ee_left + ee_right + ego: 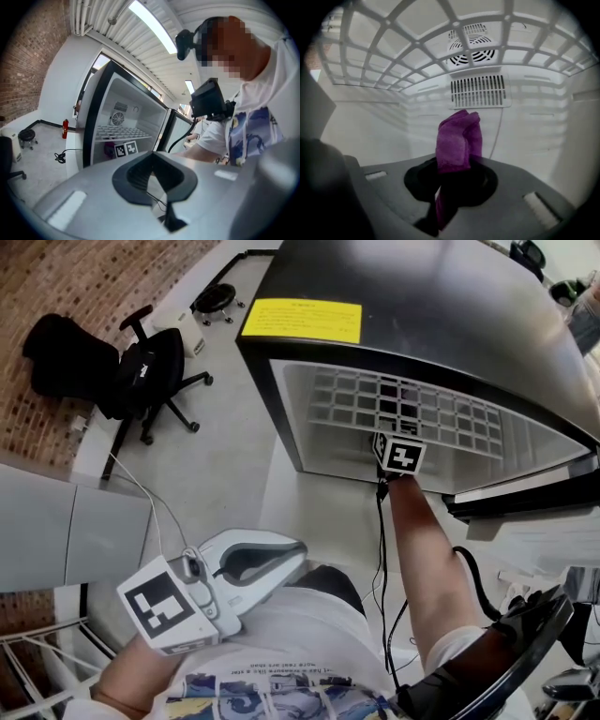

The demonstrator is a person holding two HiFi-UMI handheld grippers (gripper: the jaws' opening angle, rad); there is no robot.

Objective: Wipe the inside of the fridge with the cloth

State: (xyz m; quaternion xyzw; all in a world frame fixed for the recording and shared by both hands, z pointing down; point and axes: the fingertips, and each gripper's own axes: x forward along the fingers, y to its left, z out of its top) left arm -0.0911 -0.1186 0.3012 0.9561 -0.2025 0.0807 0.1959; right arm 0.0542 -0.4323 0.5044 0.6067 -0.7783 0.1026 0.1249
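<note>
Right gripper (452, 177) pinches the cloth (457, 138), which stands upright at frame centre, fridge (370, 126) walls well clear. Left gripper (155, 174) is pressed together.

We are in a work room, something like a lab or an office workshop, and not a home kitchen. A rough brick wall (84, 277) runs along one side, and the floor (225, 427) is plain grey. A black office chair (141, 371) on wheels stands near this wall, with a small rolling stool (217, 301) further away. The black fridge (422, 306) carries a yellow label (302, 320) on its top. In the left gripper view we see long strip lights (152, 23) on a ribbed ceiling (140, 56), a red fire extinguisher (64, 129) at the wall and a loose cable (61, 157) on the floor.
</note>
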